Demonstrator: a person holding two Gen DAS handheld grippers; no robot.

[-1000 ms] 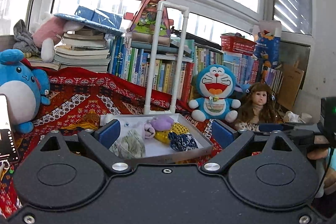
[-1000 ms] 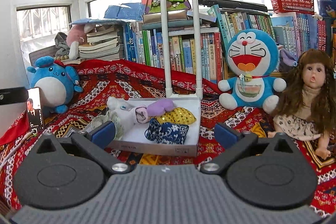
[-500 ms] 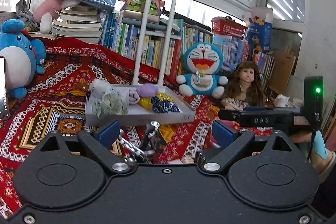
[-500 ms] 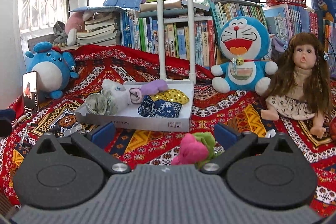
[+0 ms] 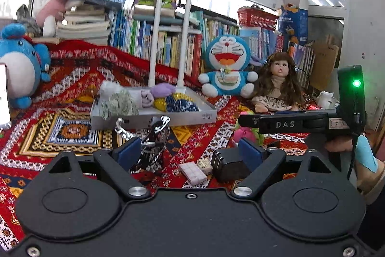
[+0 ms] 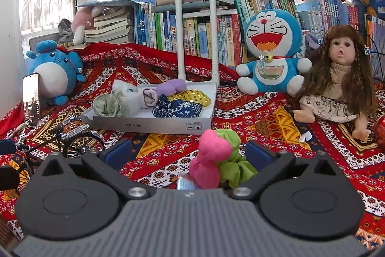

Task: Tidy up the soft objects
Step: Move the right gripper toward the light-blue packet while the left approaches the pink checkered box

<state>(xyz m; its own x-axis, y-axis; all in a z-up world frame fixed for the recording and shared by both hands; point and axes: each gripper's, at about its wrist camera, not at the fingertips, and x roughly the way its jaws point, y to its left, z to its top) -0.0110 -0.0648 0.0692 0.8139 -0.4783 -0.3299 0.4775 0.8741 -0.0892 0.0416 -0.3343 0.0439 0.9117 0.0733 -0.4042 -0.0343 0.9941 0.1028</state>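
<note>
Pink-and-green soft toy (image 6: 216,160): on the patterned cloth (image 6: 276,122), just before the white tray's (image 6: 149,124) front edge, where sorted soft items collect. Right gripper (image 6: 187,153) wide, straddling it, untouched. Left gripper (image 5: 190,152) closing, empty, above small clutter.

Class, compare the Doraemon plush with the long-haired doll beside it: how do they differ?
The Doraemon plush is blue and white with a wide open red mouth; the doll has long brown hair and a patterned dress. Doraemon wears a bell; the doll does not. Both sit upright on the red patterned cloth, before the books.
</note>
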